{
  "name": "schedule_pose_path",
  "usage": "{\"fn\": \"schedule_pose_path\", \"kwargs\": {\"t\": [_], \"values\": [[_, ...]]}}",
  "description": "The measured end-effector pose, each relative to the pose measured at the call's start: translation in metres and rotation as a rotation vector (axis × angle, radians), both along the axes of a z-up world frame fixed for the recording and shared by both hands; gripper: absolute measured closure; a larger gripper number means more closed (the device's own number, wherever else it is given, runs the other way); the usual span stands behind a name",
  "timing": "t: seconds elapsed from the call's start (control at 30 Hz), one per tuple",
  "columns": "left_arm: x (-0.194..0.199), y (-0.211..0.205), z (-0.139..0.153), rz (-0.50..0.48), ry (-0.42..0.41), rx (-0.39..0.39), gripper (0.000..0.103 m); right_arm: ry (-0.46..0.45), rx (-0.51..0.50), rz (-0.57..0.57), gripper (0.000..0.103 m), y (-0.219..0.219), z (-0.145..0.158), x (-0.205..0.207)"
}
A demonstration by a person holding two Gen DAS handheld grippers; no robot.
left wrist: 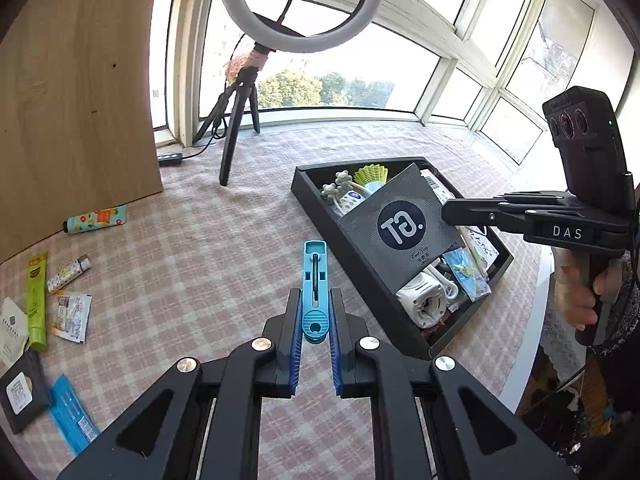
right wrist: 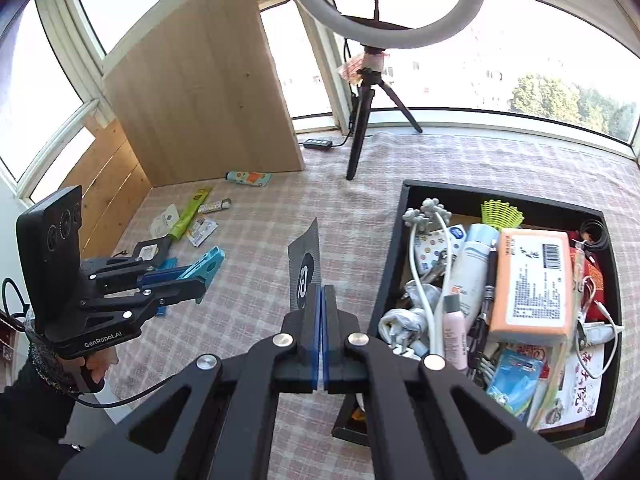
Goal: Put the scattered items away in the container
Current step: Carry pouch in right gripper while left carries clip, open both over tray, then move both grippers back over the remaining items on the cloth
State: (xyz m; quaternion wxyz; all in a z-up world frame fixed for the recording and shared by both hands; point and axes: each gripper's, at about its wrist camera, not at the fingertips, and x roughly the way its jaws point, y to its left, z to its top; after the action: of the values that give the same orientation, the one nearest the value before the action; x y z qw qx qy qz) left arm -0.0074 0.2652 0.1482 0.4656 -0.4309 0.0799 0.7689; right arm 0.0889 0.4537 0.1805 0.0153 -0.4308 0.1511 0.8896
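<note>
Left wrist view shows your left gripper (left wrist: pixel 315 312) clenched on a light blue plastic clip (left wrist: pixel 315 280) above the pink checked tablecloth (left wrist: pixel 192 264). Your right gripper (right wrist: pixel 319 300) pinches a flat grey packet with a round black logo (right wrist: pixel 306 268), held just left of the black rectangular tray (right wrist: pixel 390 264), which is crowded with bottles, cables and packets.

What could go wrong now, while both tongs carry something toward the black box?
1. The right tongs pinch the grey card only at one edge; it may swing or slip out before it lies in the black box.
2. The box is already heaped with items, so the card could slide off the pile.
3. The left tongs grip the blue clip near its end; it might twist loose over the checked cloth.
</note>
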Motion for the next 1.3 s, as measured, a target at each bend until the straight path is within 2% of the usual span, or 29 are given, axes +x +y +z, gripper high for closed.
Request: {"fn": "schedule_pose_path", "kwargs": {"t": [0.23,0.33,0.43,0.53,0.57,0.6,0.63,0.9,1.03,1.17,1.3], "values": [[0.051,0.113,0.007,-0.253,0.002,-0.004,0.092,-0.004,0.046,-0.279,0.102,0.105,0.015,0.074],[0.073,0.152,0.005,-0.338,-0.010,-0.016,0.092,-0.021,0.060,-0.354,0.103,0.134,0.012,0.092],[0.090,0.186,0.003,-0.382,0.004,-0.039,0.091,-0.038,0.070,-0.406,0.102,0.155,0.005,0.099],[0.093,0.213,-0.008,-0.368,0.021,-0.115,0.068,-0.081,0.088,-0.456,0.097,0.177,-0.008,0.093],[0.092,0.215,-0.009,-0.360,0.019,-0.113,0.072,-0.100,0.093,-0.487,0.086,0.184,-0.012,0.093],[0.090,0.215,-0.009,-0.351,0.019,-0.109,0.072,-0.100,0.093,-0.508,0.079,0.189,-0.014,0.095],[0.088,0.211,-0.008,-0.337,0.022,-0.103,0.072,-0.091,0.090,-0.520,0.077,0.193,-0.014,0.097],[0.044,0.146,-0.002,-0.194,0.001,-0.075,0.072,-0.065,0.080,-0.508,0.071,0.190,-0.015,0.101],[0.019,0.105,-0.007,-0.079,-0.017,-0.092,0.072,-0.051,0.078,-0.446,0.070,0.170,-0.014,0.087],[0.006,0.055,-0.016,0.035,-0.011,-0.120,0.072,-0.049,0.079,-0.349,0.057,0.139,-0.016,0.063],[-0.009,-0.008,-0.030,0.184,-0.041,-0.146,0.069,-0.052,0.076,-0.224,0.056,0.099,-0.019,0.031]]}}
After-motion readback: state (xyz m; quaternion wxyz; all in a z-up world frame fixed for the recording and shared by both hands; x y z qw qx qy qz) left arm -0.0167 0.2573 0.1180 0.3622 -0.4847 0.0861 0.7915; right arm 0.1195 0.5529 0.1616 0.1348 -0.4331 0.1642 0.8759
